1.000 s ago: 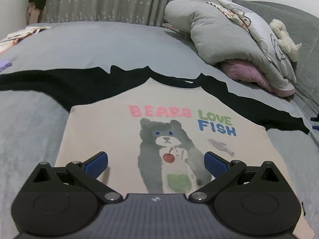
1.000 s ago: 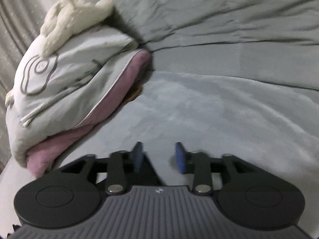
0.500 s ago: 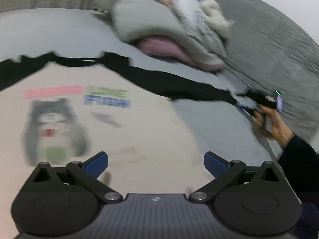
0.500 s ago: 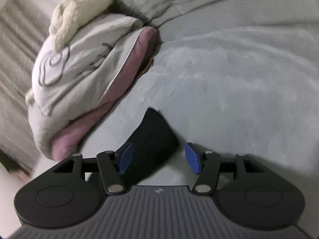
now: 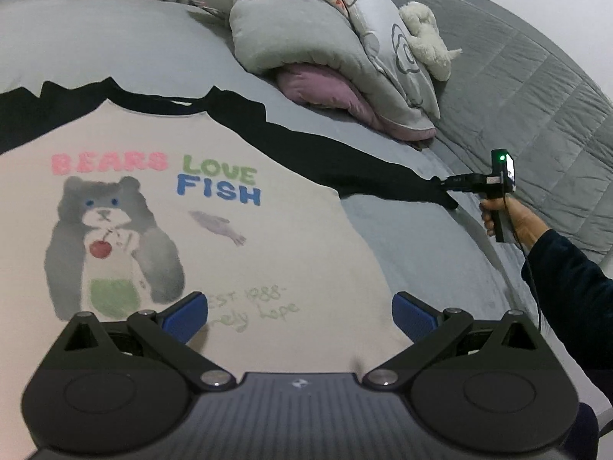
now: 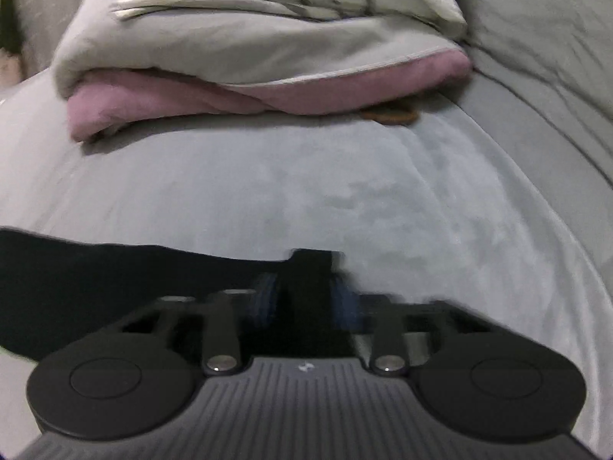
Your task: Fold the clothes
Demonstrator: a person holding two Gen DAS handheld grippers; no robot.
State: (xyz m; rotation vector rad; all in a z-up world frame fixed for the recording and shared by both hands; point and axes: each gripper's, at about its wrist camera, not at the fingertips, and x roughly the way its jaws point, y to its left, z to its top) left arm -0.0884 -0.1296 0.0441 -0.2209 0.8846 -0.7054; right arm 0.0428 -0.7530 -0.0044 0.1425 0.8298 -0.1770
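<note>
**Right gripper pinched the sleeve end; left one hung wide above the hem**

The shirt (image 5: 237,230) lay flat and face up on the grey bed (image 5: 115,38), its black sleeve (image 5: 345,168) stretched out sideways. The right gripper (image 6: 304,299) had its blue pads closed on the cuff of that sleeve. The left gripper (image 5: 300,316) stood wide apart over the shirt's lower part, holding nothing. A folded blanket (image 5: 314,30) and a plush toy (image 5: 425,38) sat near the head of the bed.

The shirt (image 5: 214,230) lies flat on the bed (image 5: 402,260); behind it a folded quilt (image 5: 306,34), with a plush toy (image 5: 425,38) on top
</note>
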